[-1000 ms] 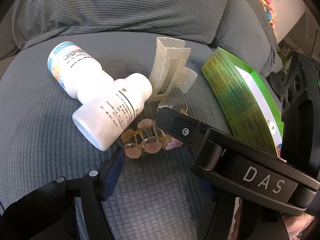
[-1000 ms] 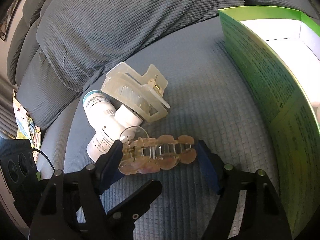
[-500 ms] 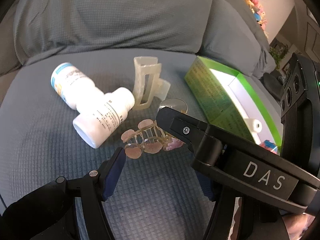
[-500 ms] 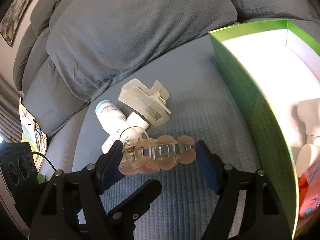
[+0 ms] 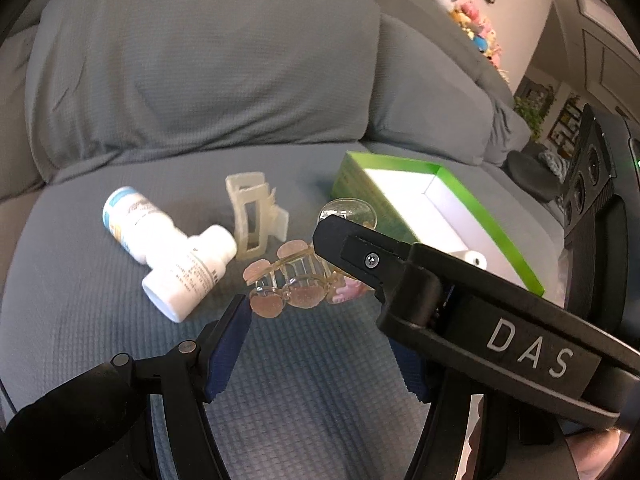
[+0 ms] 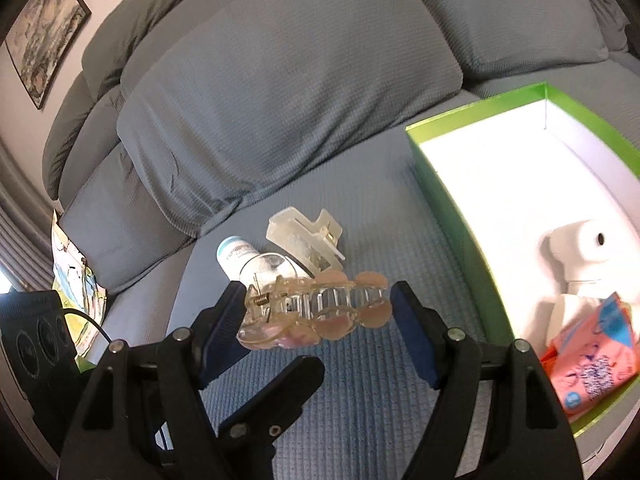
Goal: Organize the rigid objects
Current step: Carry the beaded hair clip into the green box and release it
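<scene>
My right gripper [image 6: 318, 306] is shut on a clear hair clip [image 6: 316, 308] with pinkish round studs, one blue pad at each end, and holds it above the grey sofa seat. In the left wrist view the same clip [image 5: 296, 280] hangs just beyond my left gripper [image 5: 320, 344], which is open with nothing between its pads. The right gripper's black arm marked DAS [image 5: 480, 320] crosses that view. Two white bottles [image 5: 180, 268] and a cream claw clip [image 5: 252, 216] lie on the seat. A green box [image 6: 452, 200] with a white inside stands to the right.
Inside the box lie a white spray bottle [image 6: 580, 248] and a pink packet [image 6: 592, 360]. Big grey back cushions [image 6: 280, 100] rise behind the seat. A colourful bag [image 6: 76, 280] sits at the sofa's left end, and soft toys [image 5: 472, 20] at the far right.
Both grippers rose and drew back from the seat. The right one carried the hair clip up with it. The box's inside and its contents came into view.
</scene>
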A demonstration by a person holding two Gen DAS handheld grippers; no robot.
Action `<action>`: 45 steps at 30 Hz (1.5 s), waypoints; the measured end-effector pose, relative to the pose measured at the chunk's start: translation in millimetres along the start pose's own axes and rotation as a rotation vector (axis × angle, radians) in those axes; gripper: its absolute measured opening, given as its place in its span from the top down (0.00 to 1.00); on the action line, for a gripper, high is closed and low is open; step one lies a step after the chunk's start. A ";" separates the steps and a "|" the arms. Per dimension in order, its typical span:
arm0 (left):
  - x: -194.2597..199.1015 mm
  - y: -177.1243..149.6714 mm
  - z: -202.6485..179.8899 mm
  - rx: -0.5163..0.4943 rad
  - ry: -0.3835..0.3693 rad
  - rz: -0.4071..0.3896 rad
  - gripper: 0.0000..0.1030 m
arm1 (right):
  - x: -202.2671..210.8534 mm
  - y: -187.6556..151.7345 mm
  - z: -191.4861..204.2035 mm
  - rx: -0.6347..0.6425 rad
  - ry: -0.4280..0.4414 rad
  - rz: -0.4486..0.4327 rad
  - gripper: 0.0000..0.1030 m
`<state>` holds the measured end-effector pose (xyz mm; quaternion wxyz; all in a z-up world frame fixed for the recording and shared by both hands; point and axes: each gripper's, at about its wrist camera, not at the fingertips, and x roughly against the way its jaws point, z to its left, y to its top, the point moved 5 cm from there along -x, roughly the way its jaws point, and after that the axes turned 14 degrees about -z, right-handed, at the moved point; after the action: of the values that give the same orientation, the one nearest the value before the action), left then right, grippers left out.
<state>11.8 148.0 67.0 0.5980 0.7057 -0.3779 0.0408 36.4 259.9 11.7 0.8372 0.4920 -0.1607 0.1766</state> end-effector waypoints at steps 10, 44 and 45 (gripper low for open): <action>7.6 9.1 -20.8 -0.045 -0.034 -0.063 0.34 | 20.1 12.8 -2.2 -0.006 -0.004 -0.081 0.29; -35.7 9.3 -118.6 -0.130 -0.250 -0.064 0.34 | 75.4 43.1 -89.4 -0.084 -0.186 -0.224 0.28; -37.7 8.6 -121.3 -0.131 -0.256 -0.059 0.34 | 76.4 43.4 -92.8 -0.086 -0.193 -0.223 0.28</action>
<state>27.9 272.4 89.0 0.5907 0.6753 -0.4319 -0.0921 93.2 371.7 35.8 0.8526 0.4853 -0.1921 0.0276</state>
